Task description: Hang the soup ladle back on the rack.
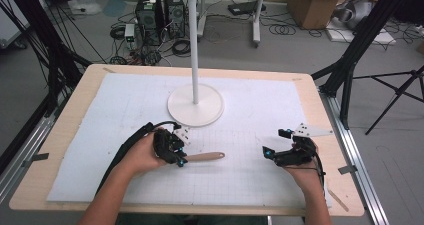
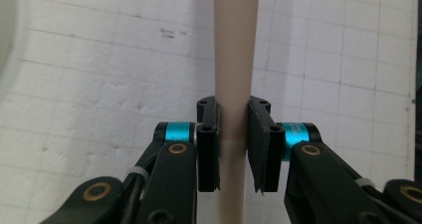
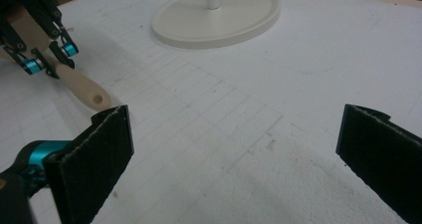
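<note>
Left gripper [image 2: 233, 144] clamped on wooden handle [image 2: 234, 59], pads pressed to either side near a pale band, jaws just closed. Handle flat on gridded white mat [image 1: 260, 110], rounded end with hole [image 3: 97, 99] pointing toward right gripper [image 1: 276, 142]. No legible writing. Right gripper resting on mat, jaws wide apart, nothing between. Both forearms entering from near edge. White stand base [image 1: 195, 105] beyond.

**A robotics lab, by the look of its floor**

Beyond the bench's [image 1: 65, 135] far edge, computer towers [image 1: 150, 17] sit among tangled cables [image 1: 280, 27] on bare concrete. Cardboard boxes [image 1: 312, 2] stand by its far right corner, and black tripod legs [image 1: 360, 40] flank both sides.
</note>
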